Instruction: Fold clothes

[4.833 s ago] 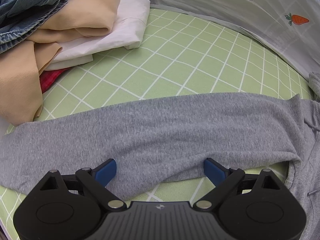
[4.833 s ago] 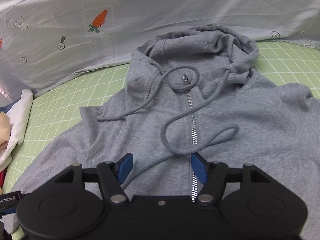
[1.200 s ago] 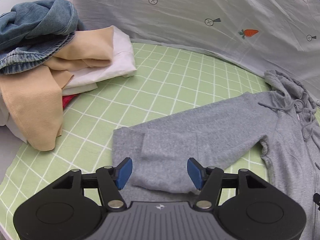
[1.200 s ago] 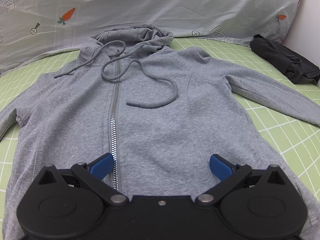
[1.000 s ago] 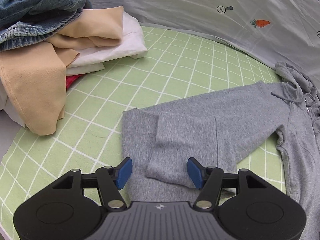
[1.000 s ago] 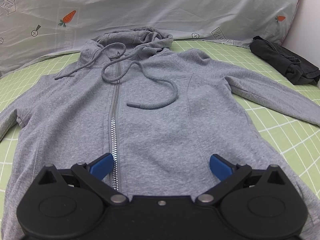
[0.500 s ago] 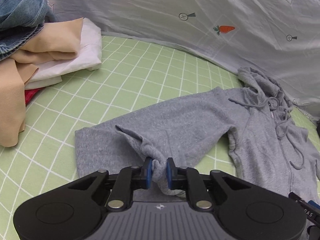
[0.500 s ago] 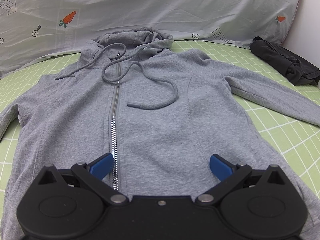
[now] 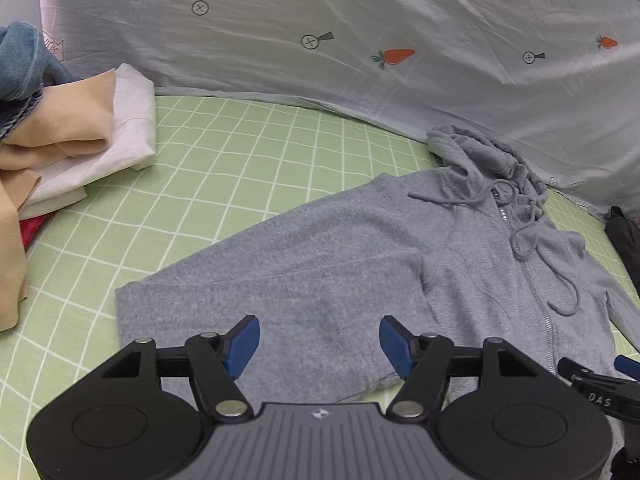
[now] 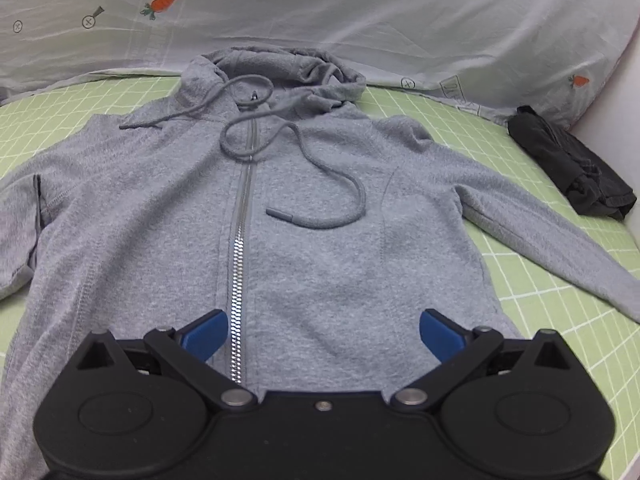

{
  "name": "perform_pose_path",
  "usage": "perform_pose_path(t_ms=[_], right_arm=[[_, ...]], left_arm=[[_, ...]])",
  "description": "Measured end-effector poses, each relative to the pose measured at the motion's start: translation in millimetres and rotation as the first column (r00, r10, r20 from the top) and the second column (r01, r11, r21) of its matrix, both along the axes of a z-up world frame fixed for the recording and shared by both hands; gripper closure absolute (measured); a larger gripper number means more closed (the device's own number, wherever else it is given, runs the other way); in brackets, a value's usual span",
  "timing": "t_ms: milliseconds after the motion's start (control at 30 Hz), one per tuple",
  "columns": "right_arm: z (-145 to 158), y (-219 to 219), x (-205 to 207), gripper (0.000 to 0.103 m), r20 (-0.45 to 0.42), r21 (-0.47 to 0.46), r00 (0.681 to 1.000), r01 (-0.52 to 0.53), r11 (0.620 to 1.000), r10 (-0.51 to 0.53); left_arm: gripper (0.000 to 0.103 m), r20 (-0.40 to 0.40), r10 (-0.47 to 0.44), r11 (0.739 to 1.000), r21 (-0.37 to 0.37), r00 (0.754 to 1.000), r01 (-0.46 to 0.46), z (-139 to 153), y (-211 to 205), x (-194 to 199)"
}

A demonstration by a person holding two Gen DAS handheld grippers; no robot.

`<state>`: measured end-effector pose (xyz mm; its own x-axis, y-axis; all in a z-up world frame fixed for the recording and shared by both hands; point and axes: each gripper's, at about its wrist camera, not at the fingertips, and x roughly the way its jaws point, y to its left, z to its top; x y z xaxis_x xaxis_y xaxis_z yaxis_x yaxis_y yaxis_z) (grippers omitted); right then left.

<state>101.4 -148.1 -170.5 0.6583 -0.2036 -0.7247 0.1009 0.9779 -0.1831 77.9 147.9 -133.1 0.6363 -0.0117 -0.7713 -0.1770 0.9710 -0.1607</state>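
A grey zip hoodie (image 10: 312,240) lies front up on the green checked sheet (image 9: 224,168), hood toward the back. In the left wrist view its left sleeve (image 9: 280,280) lies folded back on itself toward the body. My left gripper (image 9: 318,344) is open and empty just above that folded sleeve. My right gripper (image 10: 323,334) is open and empty over the lower front of the hoodie, beside the zipper (image 10: 240,264). The right sleeve (image 10: 552,236) stretches out flat to the right.
A pile of clothes, tan (image 9: 52,132), white (image 9: 124,136) and denim (image 9: 20,60), lies at the far left. A dark garment (image 10: 568,168) lies at the far right by the wall. A pale printed sheet (image 9: 360,48) rises behind the hoodie.
My left gripper was shut on the sleeve end half a second ago; now it is open and the sleeve lies folded flat. The right gripper has stayed open over the hoodie front.
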Motion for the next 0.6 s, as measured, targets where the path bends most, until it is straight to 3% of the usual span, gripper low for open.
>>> perform_pose_path(t_ms=[167,267,333,433,533,600], right_arm=[[26.2,37.6,6.0,0.000,0.074,0.055,0.992,-0.110,0.992,0.106],[29.4,67.6,15.6,0.000,0.070,0.096,0.981,-0.187,0.978,0.181],[28.6,88.3,19.8,0.001,0.053,0.143,0.971,-0.240,0.960,0.235],[26.3,113.9,23.5,0.021,0.037,0.229,0.946,-0.322,0.919,0.322],[21.1,135.5,24.7,0.040,0.017,0.242,0.916,-0.393,0.887,0.401],[13.7,141.7,28.6,0.059,-0.025,0.250,0.910,-0.395,0.884,0.414]], left_arm=[[0.033,-0.090,0.060,0.997,0.048,0.994,-0.056,-16.5,20.4,-0.9],[0.032,-0.150,0.084,0.994,0.079,0.985,-0.073,-27.1,24.1,-0.3],[0.027,-0.169,0.113,0.991,0.095,0.979,-0.098,-32.3,26.9,-0.2],[0.022,-0.174,0.145,0.988,0.079,0.974,-0.133,-35.0,33.9,-0.2],[0.019,-0.179,0.140,0.989,0.079,0.974,-0.127,-35.4,35.5,1.6],[0.015,-0.181,0.129,0.990,0.084,0.975,-0.116,-36.3,33.5,3.3]])
